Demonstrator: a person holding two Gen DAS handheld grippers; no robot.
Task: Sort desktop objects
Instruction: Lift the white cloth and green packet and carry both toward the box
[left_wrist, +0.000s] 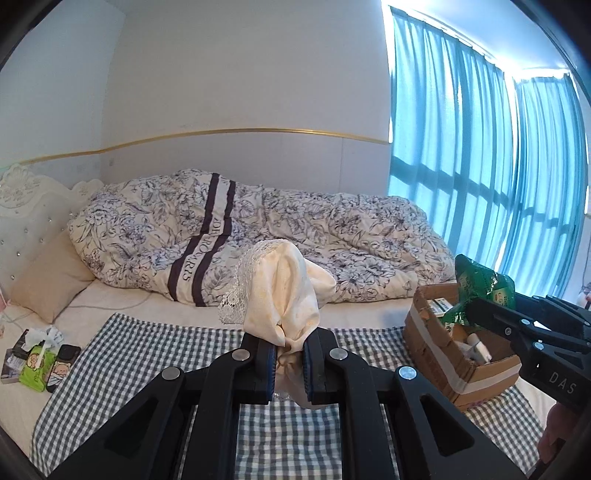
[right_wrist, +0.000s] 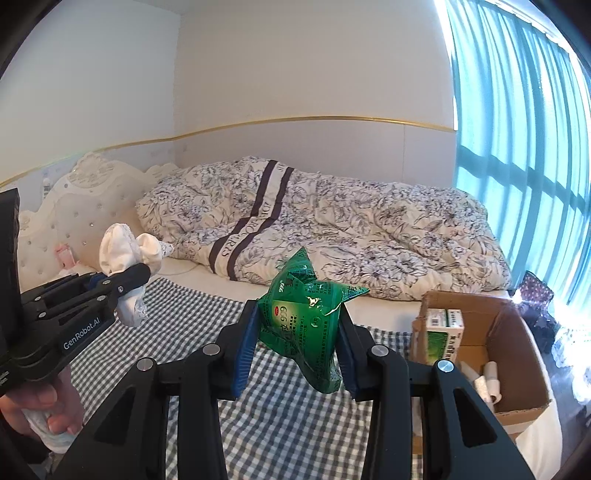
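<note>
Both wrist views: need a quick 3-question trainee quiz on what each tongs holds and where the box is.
1. True or false: the left tongs are shut on a cream lace-edged cloth.
2. What do the right tongs grip? A) tissue pack B) green foil packet C) phone
3. Fill in: the cardboard box stands on the ____ side of the checked cloth.

Key: 1 true; 2 B; 3 right
</note>
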